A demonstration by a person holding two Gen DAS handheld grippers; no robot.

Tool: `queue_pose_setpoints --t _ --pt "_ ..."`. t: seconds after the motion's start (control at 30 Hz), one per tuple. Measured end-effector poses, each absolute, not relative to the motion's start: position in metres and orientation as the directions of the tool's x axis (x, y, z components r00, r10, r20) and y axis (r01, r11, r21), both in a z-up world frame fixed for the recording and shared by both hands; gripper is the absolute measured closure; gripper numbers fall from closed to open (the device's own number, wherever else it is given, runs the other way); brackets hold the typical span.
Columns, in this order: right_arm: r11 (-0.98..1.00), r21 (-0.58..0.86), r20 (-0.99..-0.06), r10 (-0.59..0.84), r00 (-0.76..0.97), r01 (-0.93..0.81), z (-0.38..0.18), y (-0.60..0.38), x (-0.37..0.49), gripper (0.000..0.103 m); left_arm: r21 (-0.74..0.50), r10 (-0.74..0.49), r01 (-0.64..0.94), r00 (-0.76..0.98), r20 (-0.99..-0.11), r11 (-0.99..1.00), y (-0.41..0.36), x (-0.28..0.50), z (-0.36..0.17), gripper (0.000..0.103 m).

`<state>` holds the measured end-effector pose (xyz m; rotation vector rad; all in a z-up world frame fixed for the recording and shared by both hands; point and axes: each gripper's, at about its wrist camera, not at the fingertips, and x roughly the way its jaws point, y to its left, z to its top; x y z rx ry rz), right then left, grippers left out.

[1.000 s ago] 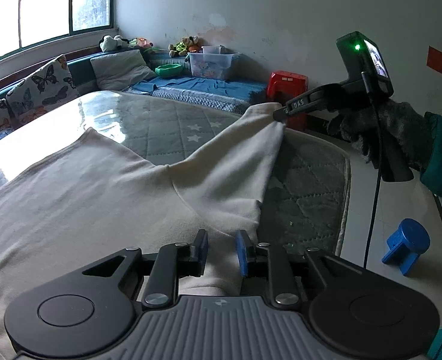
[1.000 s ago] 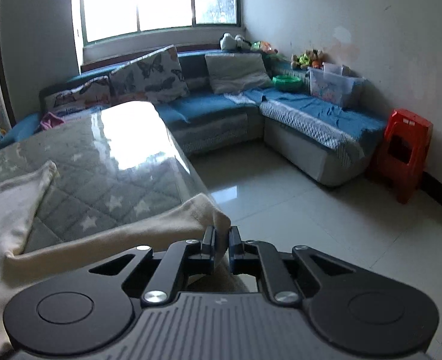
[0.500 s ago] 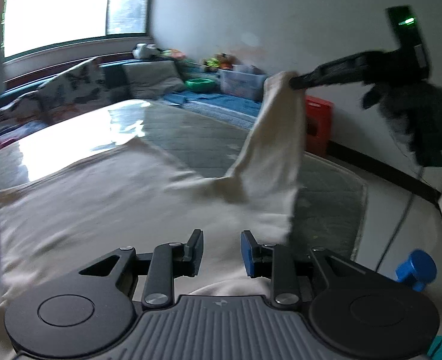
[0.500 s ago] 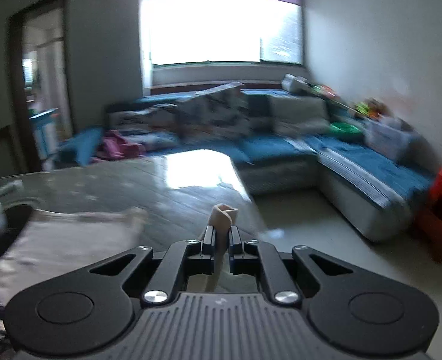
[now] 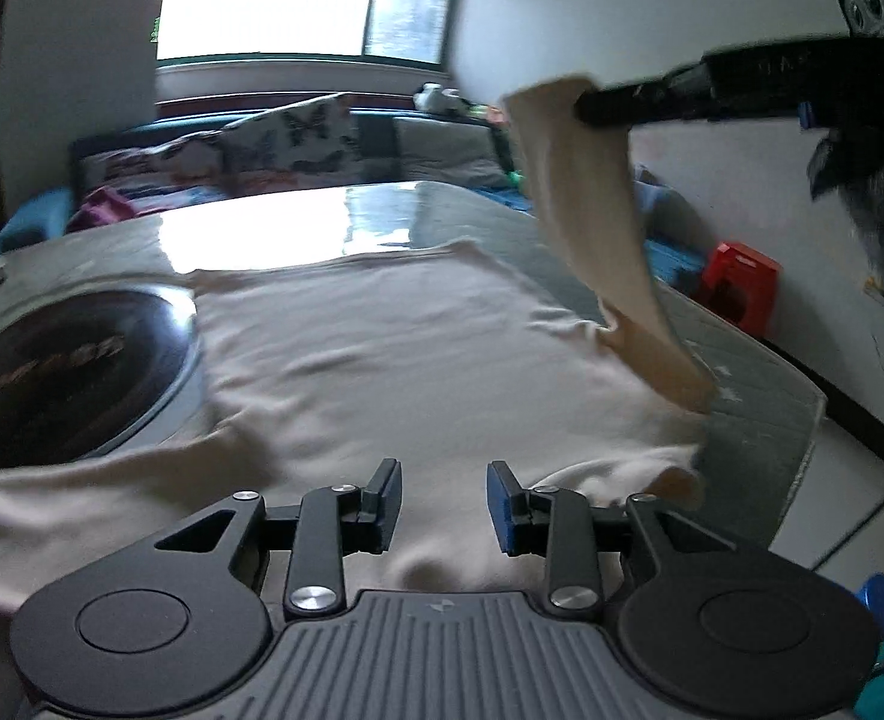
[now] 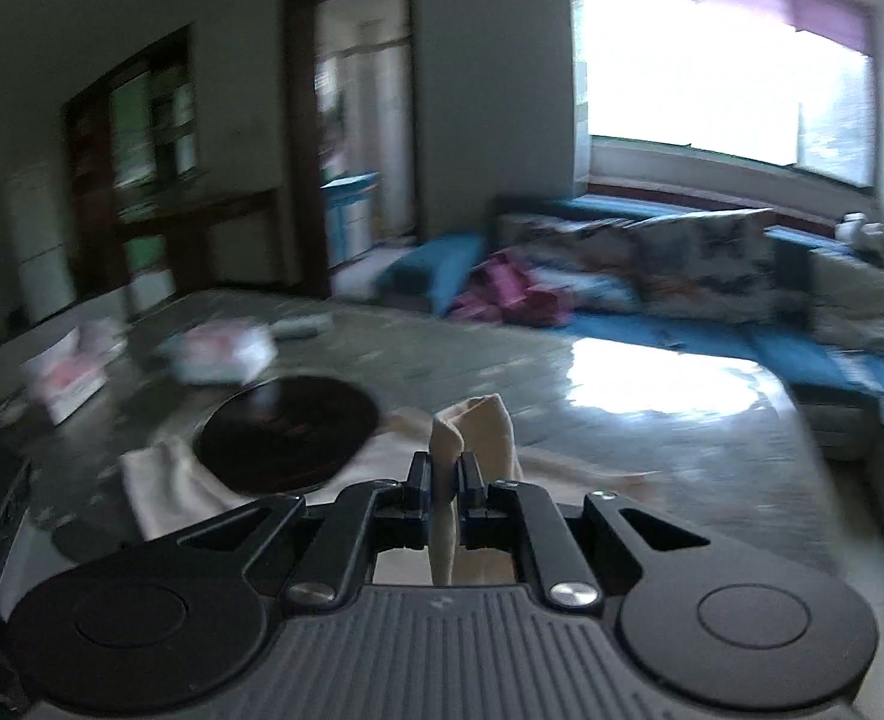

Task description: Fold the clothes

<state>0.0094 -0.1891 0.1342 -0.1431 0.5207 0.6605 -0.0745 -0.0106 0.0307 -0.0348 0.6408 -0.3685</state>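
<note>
A cream garment (image 5: 393, 354) lies spread on the table. My left gripper (image 5: 443, 501) is open and empty, low over the garment's near edge. My right gripper (image 6: 445, 483) is shut on the end of the garment's sleeve (image 6: 472, 438). In the left wrist view the right gripper (image 5: 586, 105) holds that sleeve (image 5: 592, 228) lifted high at the upper right, the sleeve hanging down to the garment's body.
A round black induction plate (image 5: 63, 354) sits in the table at the left, touching the garment; it also shows in the right wrist view (image 6: 288, 429). Papers and a bag (image 6: 219, 351) lie farther back. A sofa (image 6: 712, 276), red stool (image 5: 739, 285) and table edge (image 5: 802, 426) are around.
My right gripper has lifted the sleeve higher and swung it left, over the garment. My left gripper has opened wider and turned left; the black plate has come into view.
</note>
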Motion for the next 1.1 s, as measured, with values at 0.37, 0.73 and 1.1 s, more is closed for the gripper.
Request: queue_pose_setpoints --t 0.37,0.73,1.1 --pt "0.6 0.113 -0.677 0.63 0.381 -0.792 0.06 -0.103 -0.004 0.09 -0.174 -0.286 0.227 0.765 -0.577 0.958 0.021 -0.094 0.031 0.068" --pt "0.745 0.086 -0.703 0.516 0.49 -0.661 0.054 -0.184 -0.011 0.083 -0.159 -0.285 0.237 0.77 -0.57 0.959 0.019 -0.09 0.038 0.068" --pt "0.84 0.111 -0.718 0.438 0.541 -0.532 0.031 -0.245 -0.011 0.084 -0.088 -0.257 0.256 0.763 -0.593 0.963 -0.004 -0.079 0.036 0.099"
